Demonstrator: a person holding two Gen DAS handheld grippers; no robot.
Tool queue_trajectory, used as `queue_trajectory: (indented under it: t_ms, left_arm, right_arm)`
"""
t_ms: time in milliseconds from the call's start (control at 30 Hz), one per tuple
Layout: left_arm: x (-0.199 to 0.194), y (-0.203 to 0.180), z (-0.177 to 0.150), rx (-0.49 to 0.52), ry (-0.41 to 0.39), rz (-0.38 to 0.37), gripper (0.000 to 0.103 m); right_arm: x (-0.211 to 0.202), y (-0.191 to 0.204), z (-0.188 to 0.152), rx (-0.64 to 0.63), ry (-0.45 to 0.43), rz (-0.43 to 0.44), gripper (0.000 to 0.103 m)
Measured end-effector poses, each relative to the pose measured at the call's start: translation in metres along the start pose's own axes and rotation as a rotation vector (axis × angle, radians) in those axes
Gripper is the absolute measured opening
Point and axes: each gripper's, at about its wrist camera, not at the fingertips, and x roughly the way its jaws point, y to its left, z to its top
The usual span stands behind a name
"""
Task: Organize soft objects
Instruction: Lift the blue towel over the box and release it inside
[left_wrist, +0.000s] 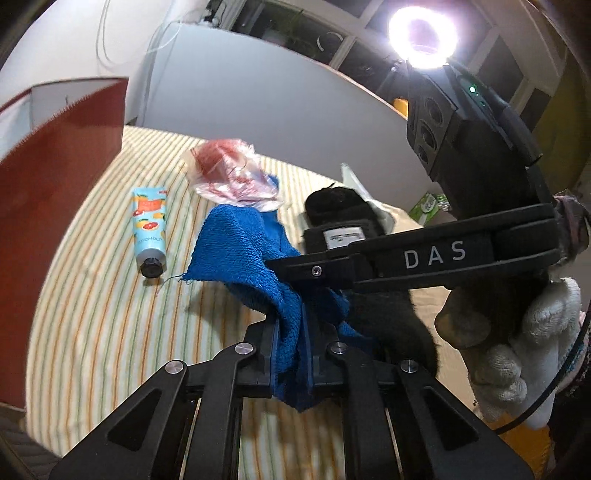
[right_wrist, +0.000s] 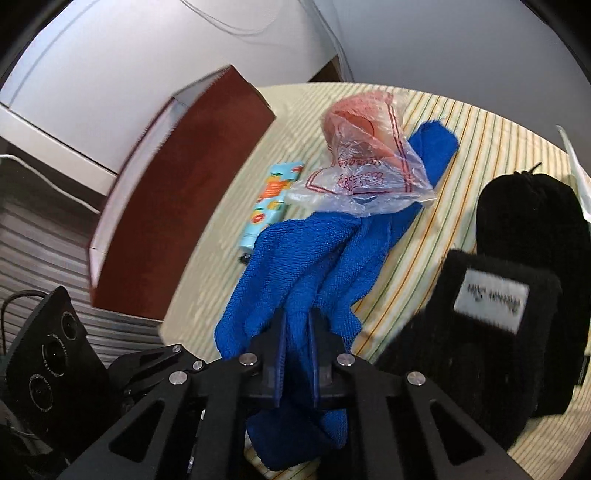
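While "DAS" reads on your right hand-held gripper (left_wrist: 291, 269), both its jaws and those of your left hand-held gripper (left_wrist: 291, 332) are clamped on the blue towel (right_wrist: 314, 266), which trails across the striped counter (left_wrist: 92, 314) under a printed plastic bag (right_wrist: 369, 170).

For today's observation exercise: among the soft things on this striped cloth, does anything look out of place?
Yes: the hand-cream tube, lying on its side beside the blue towel, is a hard item among cloths and a plastic bag.
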Motion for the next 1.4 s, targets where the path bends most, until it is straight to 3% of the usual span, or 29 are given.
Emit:
queue_trajectory:
  t_ms: [400,667,933,1400]
  left_arm:
    - [-0.079,-0.018,-0.007,0.059,-0.110,-0.029,0.009]
    - [-0.140,-0.023,0.012,0.104,-0.228,-0.040,0.009]
    - [-0.180,-0.016,0.040,0.133,-0.314,-0.007,0.009]
    - [-0.216,0.039,0.103,0.161,-0.436,0.154,0.009]
  right_arm:
    - [-0.059,0.037,-0.032,-0.032,-0.110,0.041,0.010]
    - [-0.112,0.079,-0.037,-0.108,-0.218,0.048,0.010]
    - [-0.139,0.131,-0.013,-0.194,-0.296,0.053,0.010]
    - [-0.134,0.217,0.067,-0.322,-0.377,0.086,0.010]
